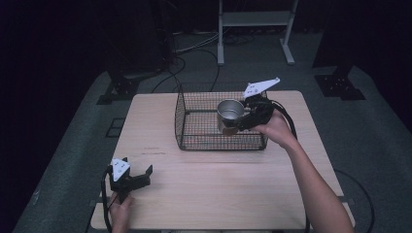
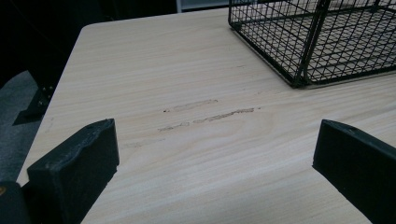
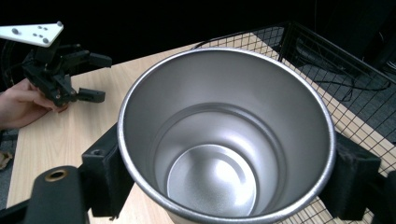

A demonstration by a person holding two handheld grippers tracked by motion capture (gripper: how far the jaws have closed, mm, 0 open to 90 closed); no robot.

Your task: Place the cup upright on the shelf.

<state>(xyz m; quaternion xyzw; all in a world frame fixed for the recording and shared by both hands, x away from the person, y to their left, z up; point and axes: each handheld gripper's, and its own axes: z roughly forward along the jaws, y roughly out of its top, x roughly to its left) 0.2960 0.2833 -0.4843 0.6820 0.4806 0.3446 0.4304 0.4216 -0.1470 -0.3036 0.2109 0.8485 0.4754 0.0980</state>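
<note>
High view: steel cup [image 1: 230, 112], round, open top, plain brushed metal with a thin rolled rim, upright, held over the right part of the black wire basket [image 1: 194, 127]; whether its base touches the basket floor can't be told. Right gripper [image 1: 248, 118] grips the cup from the right side, jaws clamped on its wall, grey three-cornered plate on top, right hand [image 1: 275, 127] behind it. Basket is a rectangular mesh cage, thin black wire, sitting on the far middle of the light wood table [image 1: 218, 184]. Left gripper [image 1: 137, 175] rests near the table's front-left corner, well apart from the basket, jaws spread and holding nothing, left hand [image 1: 120, 208] below it. Left gripper view: two black blocky jaws wide apart over bare pale wood grain with a few dark scuff marks [image 2: 210, 114]; basket corner [image 2: 303, 42] at top right. Right gripper view: cup [image 3: 224, 135] seen from above, smooth matte-silver inside, stepped wall, flat shiny bottom; black padded jaws press it on both sides. Basket mesh [image 3: 345, 93] lies behind and right; left gripper [image 3: 95, 77] far off at top left on the table.
</note>
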